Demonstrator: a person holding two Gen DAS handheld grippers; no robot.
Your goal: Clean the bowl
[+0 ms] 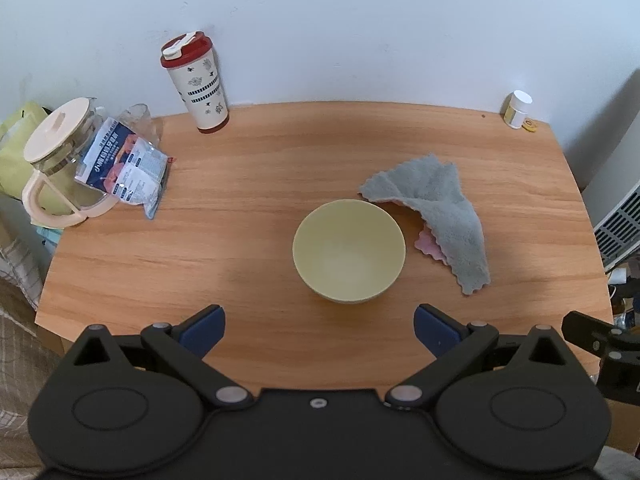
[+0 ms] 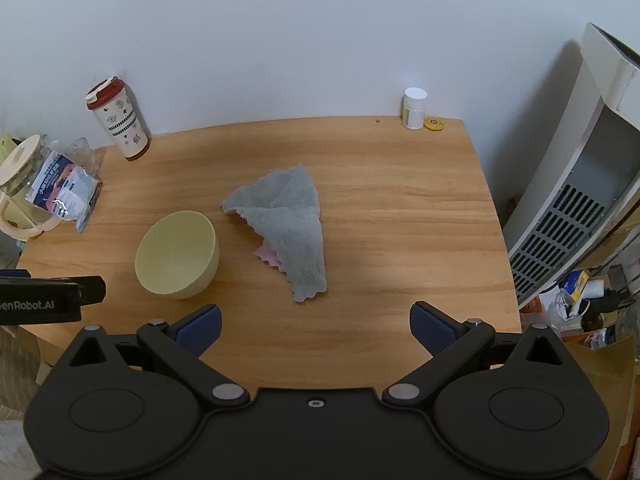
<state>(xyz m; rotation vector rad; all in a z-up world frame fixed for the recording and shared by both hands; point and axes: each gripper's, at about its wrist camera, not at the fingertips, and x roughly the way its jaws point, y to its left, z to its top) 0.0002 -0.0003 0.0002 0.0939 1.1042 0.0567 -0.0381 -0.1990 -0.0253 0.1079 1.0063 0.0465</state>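
Note:
A pale yellow bowl stands upright and empty on the wooden table; it also shows in the right wrist view. A grey cloth with a pink underside lies crumpled just right of the bowl, also in the right wrist view. My left gripper is open and empty, hovering above the table's near edge, just short of the bowl. My right gripper is open and empty, near the front edge, short of the cloth.
A red-lidded tumbler stands at the back left. A glass jug and a snack packet sit at the left edge. A small white bottle and a yellow disc are at the back right. A white appliance stands right of the table.

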